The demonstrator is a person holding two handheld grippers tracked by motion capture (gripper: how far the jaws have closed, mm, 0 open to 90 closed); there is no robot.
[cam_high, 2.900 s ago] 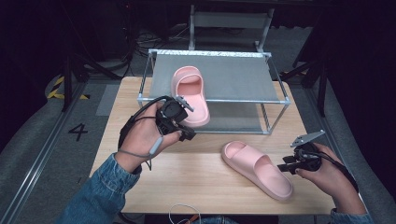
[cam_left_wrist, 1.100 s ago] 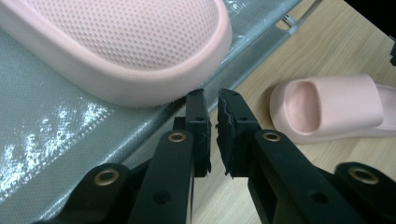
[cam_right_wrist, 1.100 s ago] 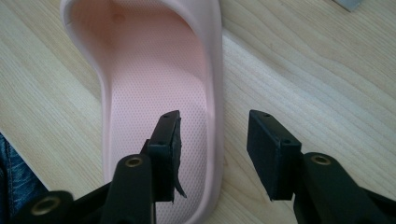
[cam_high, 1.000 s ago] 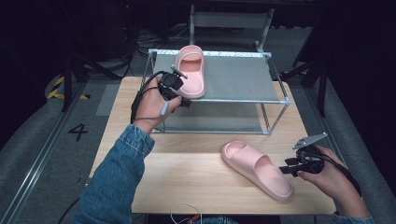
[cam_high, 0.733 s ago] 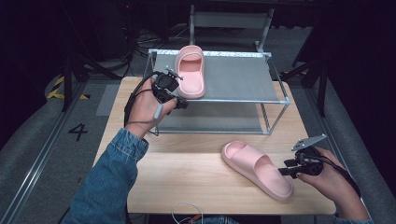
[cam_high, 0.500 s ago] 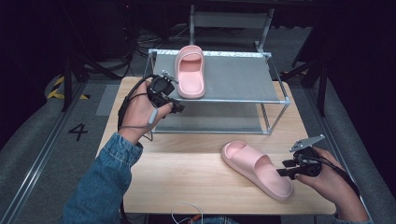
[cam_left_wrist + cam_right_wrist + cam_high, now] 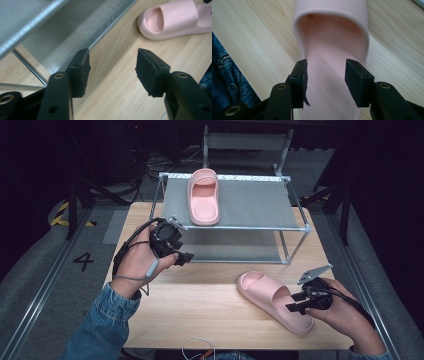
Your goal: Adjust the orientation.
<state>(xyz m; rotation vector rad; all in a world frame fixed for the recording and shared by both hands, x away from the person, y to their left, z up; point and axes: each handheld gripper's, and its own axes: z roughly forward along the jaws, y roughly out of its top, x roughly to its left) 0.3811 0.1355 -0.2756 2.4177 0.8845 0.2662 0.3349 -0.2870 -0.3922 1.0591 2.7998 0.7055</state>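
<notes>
One pink slipper (image 7: pixel 203 197) lies on the top shelf of the metal rack (image 7: pixel 240 227), toe toward me. Its mate (image 7: pixel 275 301) lies on the wooden table (image 7: pixel 200 320) at the front right, also seen as the slipper (image 7: pixel 172 21) and the slipper (image 7: pixel 332 37). My left gripper (image 7: pixel 184 257) is open and empty, low in front of the rack's left corner; in its own view the left gripper (image 7: pixel 112 62) hangs over bare wood beside the lower shelf. My right gripper (image 7: pixel 298 303) is open over the heel end of the table slipper, and the right gripper (image 7: pixel 325 75) has its jaws just above the footbed.
The rack has a lower shelf (image 7: pixel 235 251) close to the tabletop. A thin white cable (image 7: pixel 197 347) loops at the table's front edge. A denim sleeve (image 7: pixel 227 75) lies left of the right gripper. Dark floor and stands surround the table.
My left gripper carried the first slipper onto the top shelf, let it go and drew back down to the rack's front left. The right gripper stayed over the other slipper.
</notes>
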